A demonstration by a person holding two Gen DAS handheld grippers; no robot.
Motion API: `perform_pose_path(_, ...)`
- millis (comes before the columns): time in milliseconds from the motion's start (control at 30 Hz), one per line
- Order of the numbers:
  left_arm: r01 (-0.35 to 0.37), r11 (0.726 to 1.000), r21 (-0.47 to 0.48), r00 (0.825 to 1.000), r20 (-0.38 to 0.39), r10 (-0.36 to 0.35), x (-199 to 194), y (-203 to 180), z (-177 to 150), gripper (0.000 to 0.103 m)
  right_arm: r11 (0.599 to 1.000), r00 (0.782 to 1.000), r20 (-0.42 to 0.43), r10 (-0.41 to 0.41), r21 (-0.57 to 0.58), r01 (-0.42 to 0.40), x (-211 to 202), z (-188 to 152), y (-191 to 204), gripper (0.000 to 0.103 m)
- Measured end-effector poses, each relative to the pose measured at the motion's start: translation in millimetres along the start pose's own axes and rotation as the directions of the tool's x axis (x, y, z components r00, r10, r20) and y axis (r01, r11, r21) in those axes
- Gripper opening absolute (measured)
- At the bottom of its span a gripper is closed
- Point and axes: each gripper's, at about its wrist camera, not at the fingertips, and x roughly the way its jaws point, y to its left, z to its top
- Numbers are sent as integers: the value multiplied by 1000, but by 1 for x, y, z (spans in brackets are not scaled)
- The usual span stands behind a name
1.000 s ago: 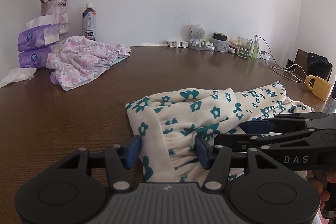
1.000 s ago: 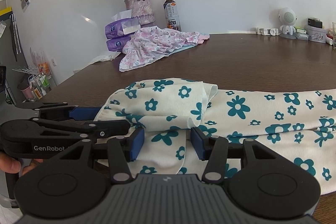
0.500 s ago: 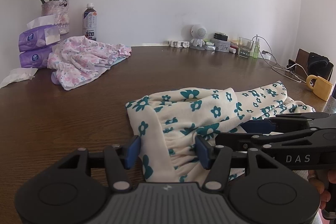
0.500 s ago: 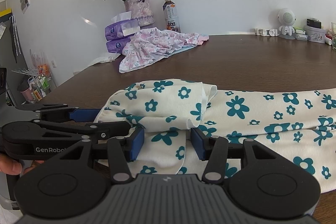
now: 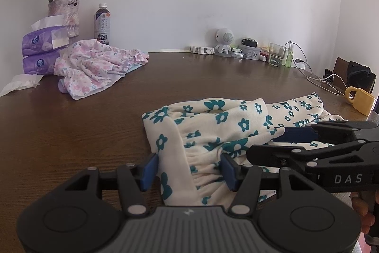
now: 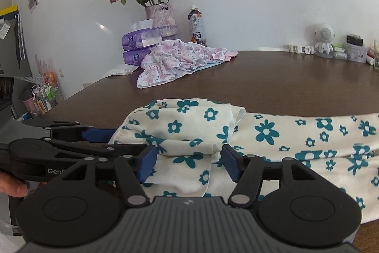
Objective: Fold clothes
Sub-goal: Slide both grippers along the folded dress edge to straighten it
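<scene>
Brown table (image 5: 71, 134): cream garment with teal flowers (image 5: 213, 125) lies at near edge, partly folded. Left gripper (image 5: 189, 166) and right gripper (image 6: 188, 163) both wide open, jaws straddling bunched cloth, nothing clamped.

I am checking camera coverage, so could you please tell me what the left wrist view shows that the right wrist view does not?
Only the left wrist view shows the yellow mug, the charging cables and the dark bag at the table's far right. Only the right wrist view shows the cluttered rack beyond the table's left edge. Both show the cream garment with teal flowers, the pink floral garment, the vase of roses, the bottle, and both grippers with jaws open.
</scene>
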Motion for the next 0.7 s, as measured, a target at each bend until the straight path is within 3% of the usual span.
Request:
perform_pose_path(100, -3, 1000, 0, 1000, 0, 3, 0, 0, 0, 56, 999, 999, 31, -31, -29, 32, -4, 15, 2, 62)
perform_pose_path(267, -7, 1000, -3, 1000, 0, 7, 0, -1, 0, 57, 999, 998, -47, -41, -35, 39, 21, 23, -2, 61)
perform_pose_path(500, 4, 1000, -16, 1000, 8, -4, -2, 2, -1, 56, 997, 992, -124, 11, 73, -2, 41, 10, -21, 61)
perform_pose_path(700, 27, 998, -56, 999, 22, -26, -12, 6, 5, 55, 1000, 989, -145, -15, 20, 18, 42, 8, -14, 60)
